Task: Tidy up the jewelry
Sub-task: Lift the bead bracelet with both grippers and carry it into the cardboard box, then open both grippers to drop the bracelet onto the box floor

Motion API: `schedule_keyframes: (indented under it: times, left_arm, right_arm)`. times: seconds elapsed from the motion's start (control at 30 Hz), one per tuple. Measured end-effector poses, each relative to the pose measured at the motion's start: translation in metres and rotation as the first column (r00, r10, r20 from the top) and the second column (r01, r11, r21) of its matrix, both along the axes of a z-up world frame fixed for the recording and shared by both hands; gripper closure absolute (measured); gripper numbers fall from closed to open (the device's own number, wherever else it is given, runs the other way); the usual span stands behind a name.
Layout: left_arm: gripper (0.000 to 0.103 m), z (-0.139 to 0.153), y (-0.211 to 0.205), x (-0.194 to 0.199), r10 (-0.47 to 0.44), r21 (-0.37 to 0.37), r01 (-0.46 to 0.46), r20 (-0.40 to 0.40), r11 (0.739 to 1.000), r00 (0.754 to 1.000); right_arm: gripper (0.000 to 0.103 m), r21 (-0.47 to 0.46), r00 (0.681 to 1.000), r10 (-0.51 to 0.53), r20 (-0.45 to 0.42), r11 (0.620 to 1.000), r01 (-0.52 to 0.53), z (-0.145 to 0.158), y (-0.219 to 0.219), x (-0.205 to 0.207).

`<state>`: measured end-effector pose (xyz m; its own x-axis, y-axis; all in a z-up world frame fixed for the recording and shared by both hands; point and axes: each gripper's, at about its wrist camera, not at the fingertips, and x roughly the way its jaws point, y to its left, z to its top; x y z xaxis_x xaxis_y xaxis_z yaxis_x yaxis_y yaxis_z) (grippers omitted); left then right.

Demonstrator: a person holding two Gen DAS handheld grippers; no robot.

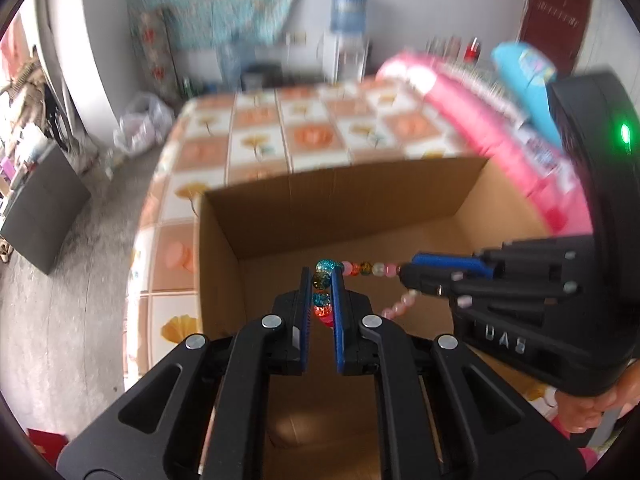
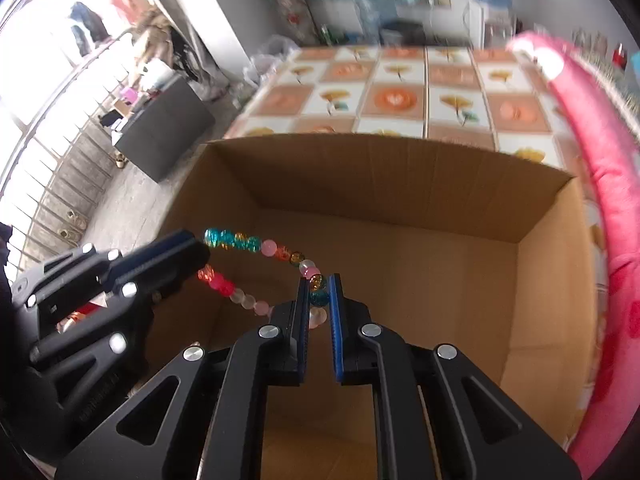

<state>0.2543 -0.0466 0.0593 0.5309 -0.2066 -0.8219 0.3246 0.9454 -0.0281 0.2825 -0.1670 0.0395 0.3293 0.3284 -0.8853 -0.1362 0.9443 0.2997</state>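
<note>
Bracelet (image 1: 362,269) of coloured beads, stretched in the air above the open cardboard box (image 1: 340,184), not yet inside. Pinched at one end by the left tongs (image 1: 322,280), pads pressed onto a short stack of blue, amber and red beads. Pinched at the other end by the right tongs (image 1: 408,276), closed on the pink and clear beads. Held at two points, most likely to keep the loop spread and untangled rather than bunched from a single grip. Both tongs angled downward over the box mouth, a sensible line for lowering and release. Box itself parked on the patterned bed (image 1: 308,136), beside a pink quilt (image 1: 500,140).

From the left wrist: a taut upper run of beads, a slack pink strand drooping below, plus a bit of hand (image 1: 592,408) under the right tool. From the right wrist: the whole loop in two arcs, upper and lower, and far more of the box's bare bottom and right wall. Background smeared in both views, beads and tongs sharp.
</note>
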Motion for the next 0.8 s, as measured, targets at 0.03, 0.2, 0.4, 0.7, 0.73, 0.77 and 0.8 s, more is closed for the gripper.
schedule_keyframes:
  times: [0.03,0.2,0.4,0.7,0.73,0.77,0.8]
  left_arm:
    - [0.094,-0.009,-0.002,0.012,0.0,0.019,0.001,-0.035,1.0,0.999]
    - [0.094,-0.034,-0.004,0.049,0.033,0.084,-0.02,-0.166,0.996,0.986]
    - [0.094,-0.039,-0.002,0.062,0.081,0.106,-0.061,-0.2,0.992,0.976]
    - [0.072,0.011,0.012,0.025,0.085,0.013,-0.085,-0.038,0.996,0.996]
    - [0.068,0.025,0.017,0.009,0.083,-0.011,-0.083,0.001,0.996,0.997]
    - [0.061,0.035,0.022,-0.002,0.082,-0.03,-0.081,0.03,0.996,0.996]
    - [0.054,0.046,0.028,-0.018,0.081,-0.047,-0.078,0.064,0.996,0.995]
  right_arm:
    - [0.093,0.007,1.0,-0.005,-0.028,1.0,0.005,-0.008,0.0,0.01]
    - [0.093,0.006,0.992,-0.009,-0.13,1.0,0.01,-0.037,0.007,0.046]
    - [0.093,0.059,0.981,-0.015,-0.191,0.998,0.026,-0.058,0.012,0.068]
    - [0.092,0.079,0.999,-0.015,-0.039,0.997,0.018,-0.01,0.006,0.039]
    - [0.092,0.082,1.0,-0.01,0.008,0.997,0.009,0.006,0.003,0.025]
    - [0.091,0.088,0.999,-0.008,0.048,0.996,0.004,0.019,0.0,0.014]
    - [0.089,0.098,0.993,-0.008,0.116,0.995,-0.003,0.039,-0.006,-0.009]
